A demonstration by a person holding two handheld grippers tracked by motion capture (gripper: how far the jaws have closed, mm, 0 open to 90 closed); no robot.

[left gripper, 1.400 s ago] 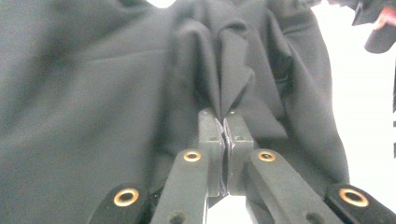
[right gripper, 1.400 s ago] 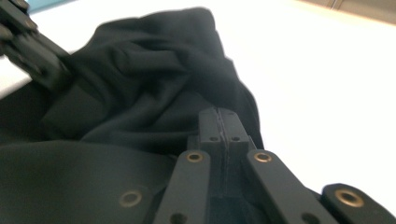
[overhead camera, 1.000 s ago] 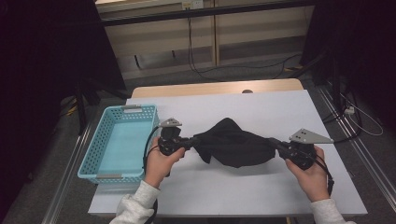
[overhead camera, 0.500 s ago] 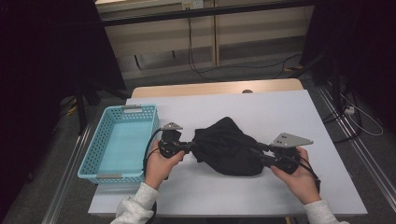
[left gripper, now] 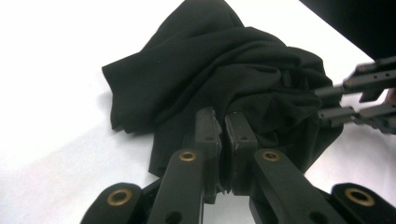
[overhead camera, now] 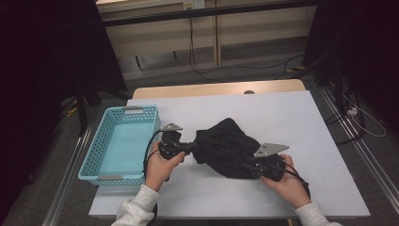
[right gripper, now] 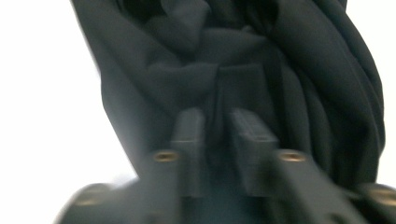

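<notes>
A: Nearest us, what do the hands have?

B: Each hand holds tongs. The right tongs (overhead camera: 251, 165) sit at the near right edge of the black cloth (overhead camera: 226, 146). Their jaws have just been closing, and now they are pinched narrow on a fold of it; in the right gripper view the cloth (right gripper: 243, 70) bunches between the blurred jaws.

A: And the left?

B: The left tongs (overhead camera: 190, 148) are a little farther in, clamped tight on the cloth's left edge. In the left gripper view the fabric (left gripper: 219, 84) is squeezed between the two closed pads, with the right tongs (left gripper: 336, 102) at its far side.

A: Where does the cloth lie?

B: Crumpled in a heap on the white counter (overhead camera: 282, 113), about the middle, between the two tongs.

A: Anything beside it?

B: A light-blue basket (overhead camera: 94, 160) at the counter's left edge, just beside the left hand (overhead camera: 160, 167). Beyond the counter, cables trail on the floor.
</notes>
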